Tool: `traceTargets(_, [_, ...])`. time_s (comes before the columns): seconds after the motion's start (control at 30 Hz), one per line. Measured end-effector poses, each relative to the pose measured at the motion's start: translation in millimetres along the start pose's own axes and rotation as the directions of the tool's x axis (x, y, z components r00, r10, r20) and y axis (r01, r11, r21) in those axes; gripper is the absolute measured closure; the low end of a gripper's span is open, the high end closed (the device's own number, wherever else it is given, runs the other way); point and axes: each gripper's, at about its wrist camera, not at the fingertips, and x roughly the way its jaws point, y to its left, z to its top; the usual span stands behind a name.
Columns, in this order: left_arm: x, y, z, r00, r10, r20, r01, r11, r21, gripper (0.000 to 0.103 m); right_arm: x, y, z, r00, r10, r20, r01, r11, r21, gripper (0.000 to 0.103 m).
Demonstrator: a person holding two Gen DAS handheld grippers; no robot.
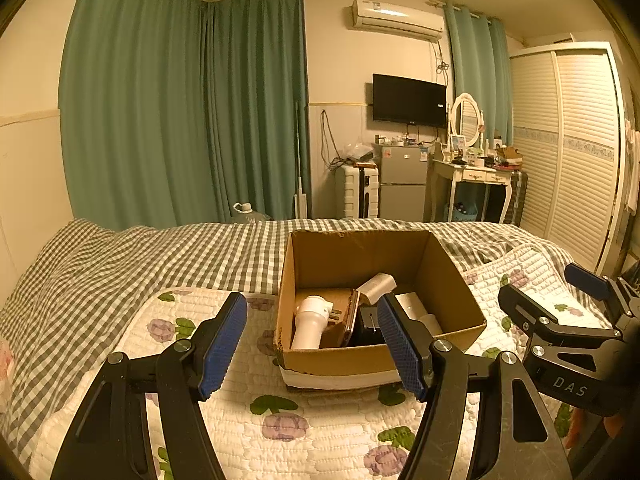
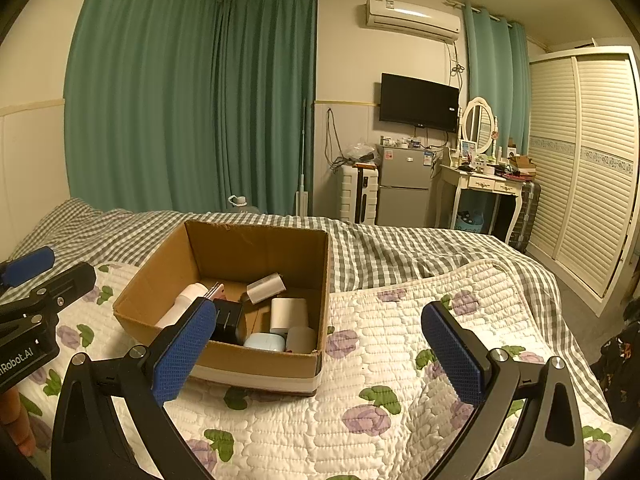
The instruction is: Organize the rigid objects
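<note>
The letters "DAS" are printed in white on the black body of the right gripper (image 1: 560, 292), seen to the right of the cardboard box (image 1: 460, 280). The partial marking "nRobot.AI" is printed on the left gripper (image 2: 24, 276), left of that box. No other text is legible.

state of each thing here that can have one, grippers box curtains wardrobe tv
left gripper: open, empty
right gripper: open, empty
cardboard box: open-topped, upright on the quilt, items inside
white cylinder: lying tilted in the box
curtains: drawn shut
wardrobe doors: closed
TV: screen dark
</note>
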Motion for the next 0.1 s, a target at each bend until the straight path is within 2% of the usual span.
traceTargets(0.1, [-0.5,-0.1,-0.4,1.000,-0.001,-0.001,0.001,1.000,0.002,0.032,0.3,0.5,0.0,1.000,-0.003,-0.002,0.003,1.000,-0.002,0.000])
